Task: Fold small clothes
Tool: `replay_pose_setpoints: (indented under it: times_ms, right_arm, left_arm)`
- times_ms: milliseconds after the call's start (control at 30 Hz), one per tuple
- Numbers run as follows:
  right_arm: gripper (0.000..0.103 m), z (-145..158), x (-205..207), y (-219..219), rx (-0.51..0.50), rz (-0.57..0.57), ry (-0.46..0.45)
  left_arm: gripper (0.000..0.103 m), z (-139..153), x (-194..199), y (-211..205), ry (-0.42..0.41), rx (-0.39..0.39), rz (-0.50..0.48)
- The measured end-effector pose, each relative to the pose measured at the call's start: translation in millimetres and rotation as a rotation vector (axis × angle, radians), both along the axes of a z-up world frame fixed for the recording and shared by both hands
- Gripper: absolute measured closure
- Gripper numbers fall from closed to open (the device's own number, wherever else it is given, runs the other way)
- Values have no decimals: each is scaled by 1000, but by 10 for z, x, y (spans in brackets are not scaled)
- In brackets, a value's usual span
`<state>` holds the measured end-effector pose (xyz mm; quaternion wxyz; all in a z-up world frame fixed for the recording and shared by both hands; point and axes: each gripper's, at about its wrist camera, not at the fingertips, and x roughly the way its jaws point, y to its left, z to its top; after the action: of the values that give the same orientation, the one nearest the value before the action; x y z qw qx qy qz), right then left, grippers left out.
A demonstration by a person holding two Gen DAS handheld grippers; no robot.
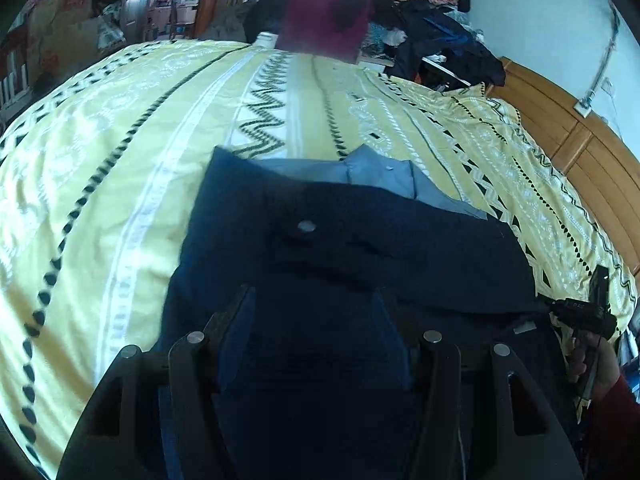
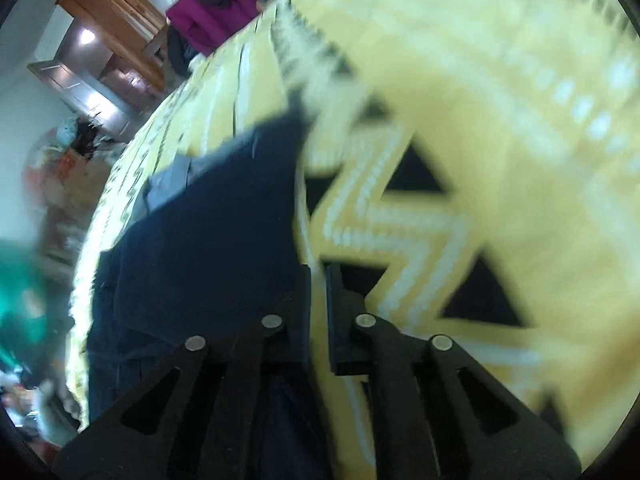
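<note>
A dark navy garment (image 1: pixel 360 248) lies flat on the yellow patterned bedspread (image 1: pixel 120 168), with a light blue garment (image 1: pixel 384 180) showing from under its far edge. My left gripper (image 1: pixel 312 312) hovers low over the navy garment's near part, jaws wide open with only cloth beneath them. The right gripper (image 1: pixel 576 312), held by a hand in a red sleeve, sits at the garment's right edge. In the blurred right wrist view that gripper (image 2: pixel 318 280) has its fingers almost together at the edge of the navy garment (image 2: pixel 208 240). Only bedspread (image 2: pixel 500 160) shows in the narrow gap.
A heap of dark clothes (image 1: pixel 440 40) and a maroon item (image 1: pixel 324 20) are piled at the far end of the bed. A wooden headboard (image 1: pixel 580 148) runs along the right. Cluttered furniture stands beyond the bed's left side (image 1: pixel 60 32).
</note>
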<state>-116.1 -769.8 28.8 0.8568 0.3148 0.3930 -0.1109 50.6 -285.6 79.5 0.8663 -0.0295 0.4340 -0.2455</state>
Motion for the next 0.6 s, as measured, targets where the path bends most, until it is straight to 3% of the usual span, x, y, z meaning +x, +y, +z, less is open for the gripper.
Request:
replay_pose_setpoints:
  times_ms: [67,133,233,300,333,367,433,467,500,600]
  right_arm:
    - [94,280,-34,55,-54,-17,-74]
    - [93,390,139,214,-30,56,-110]
    - [91,226,560,513,-6,220,-84]
    - [76,-42,796,623,27,290,-9]
    - [78,-233,861,631,24,300,48]
    - [83,-289,856,622,21,315,40]
    - [85,-244,753,577,-7,331,36]
    - [81,-193,655,551,-24,335,52]
    - [74,-170,548,523,-29,343,56]
    - [74,-108,156,464,-1,358,65]
  left_arm:
    - [42,12,126,-191,-7,-12,-48]
    - [42,-14,293,-394,-14,-1,-82]
    - [42,-193,598,-666,42,-24,-137]
    - [42,-422,827,-754,111,-4,-128]
    - [48,-574,940,-746,149,28,-97]
    - [58,-682,1019,-668,174,7,-86]
    - [67,-661,1039,-536,185,-38,-95]
    - [72,-616,1013,-465,192,-32,-109]
    - [66,-565,950,-388,186,-19,-130]
    - [53,-498,628,-35,146,156,-135]
